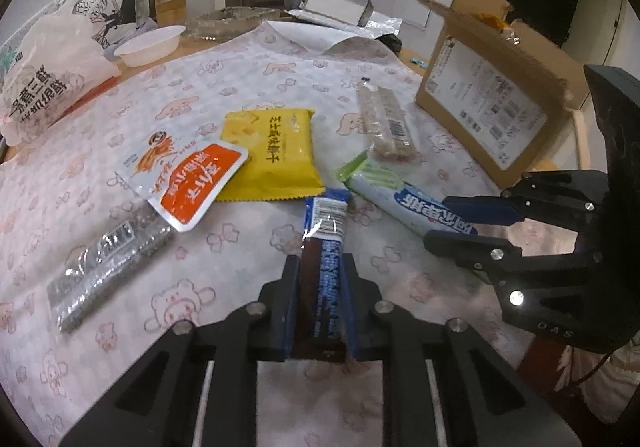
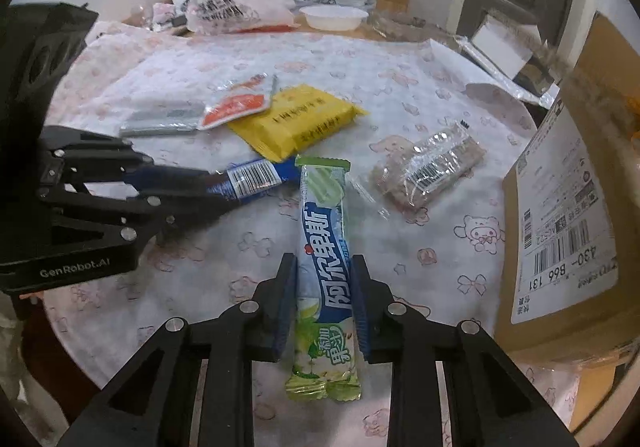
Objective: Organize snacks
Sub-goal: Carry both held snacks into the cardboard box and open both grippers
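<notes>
While both grippers are working over the pink-print tablecloth [image 1: 240, 59], the cardboard box [image 1: 496, 103] is sitting open at the right edge, stiff and likely the drop target. Yellow cracker pack [image 1: 272, 155] is lying mid-table, flat, light, crushable, so best taken by an edge. Green-and-blue candy stick [image 2: 326, 267] is lying lengthwise between the right gripper [image 2: 324, 303] fingers; jaws are closing on its middle, though contact looks partial, hard to confirm. Film is slippery and soft, so a mid-body pinch is the safest hold. Left gripper [image 1: 320, 303] is clenching the blue wafer bar [image 1: 325, 247] at its near half, far end resting near the yellow pack. Bar is light, brittle inside, needing gentle pressure.
</notes>
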A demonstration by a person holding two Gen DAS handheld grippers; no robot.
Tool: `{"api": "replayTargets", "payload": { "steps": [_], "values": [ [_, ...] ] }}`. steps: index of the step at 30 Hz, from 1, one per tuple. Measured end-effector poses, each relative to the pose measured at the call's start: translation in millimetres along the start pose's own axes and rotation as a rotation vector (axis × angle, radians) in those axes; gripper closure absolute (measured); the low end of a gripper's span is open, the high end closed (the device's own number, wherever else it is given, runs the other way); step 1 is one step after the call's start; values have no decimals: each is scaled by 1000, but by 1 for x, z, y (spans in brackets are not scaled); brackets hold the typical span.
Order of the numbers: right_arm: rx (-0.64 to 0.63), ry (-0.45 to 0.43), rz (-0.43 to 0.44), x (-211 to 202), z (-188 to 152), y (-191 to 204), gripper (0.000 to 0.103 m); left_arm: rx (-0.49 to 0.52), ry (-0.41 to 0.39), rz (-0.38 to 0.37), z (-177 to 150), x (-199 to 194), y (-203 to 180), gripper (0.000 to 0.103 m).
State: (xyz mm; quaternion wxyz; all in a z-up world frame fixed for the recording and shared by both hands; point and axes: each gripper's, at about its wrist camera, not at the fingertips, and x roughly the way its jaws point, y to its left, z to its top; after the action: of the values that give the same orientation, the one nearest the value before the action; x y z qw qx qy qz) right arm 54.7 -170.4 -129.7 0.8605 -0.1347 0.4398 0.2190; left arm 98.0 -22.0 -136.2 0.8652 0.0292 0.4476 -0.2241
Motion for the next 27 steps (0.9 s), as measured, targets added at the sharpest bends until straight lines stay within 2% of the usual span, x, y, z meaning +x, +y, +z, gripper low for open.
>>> {"api": "replayTargets", "payload": {
  "steps": [8, 14, 18, 21, 27],
  "values": [
    [-41, -141, 58, -57, 12, 20, 82, -23, -92, 37, -3, -58, -6, 87],
    [-73, -264, 64, -105, 27, 23, 82, -19, -185, 89, 15, -109, -14, 87],
    [-62, -358, 21, -142, 33, 1, 82, 6, -256, 105, 41, -137, -33, 87],
    [-29, -413, -24, -165, 31, -24, 82, 35, -303, 74, 63, -153, -52, 87],
    [82, -439, -85, -179, 17, -91, 82, 106, -319, 17, 116, -147, -106, 87]
  ]
}}
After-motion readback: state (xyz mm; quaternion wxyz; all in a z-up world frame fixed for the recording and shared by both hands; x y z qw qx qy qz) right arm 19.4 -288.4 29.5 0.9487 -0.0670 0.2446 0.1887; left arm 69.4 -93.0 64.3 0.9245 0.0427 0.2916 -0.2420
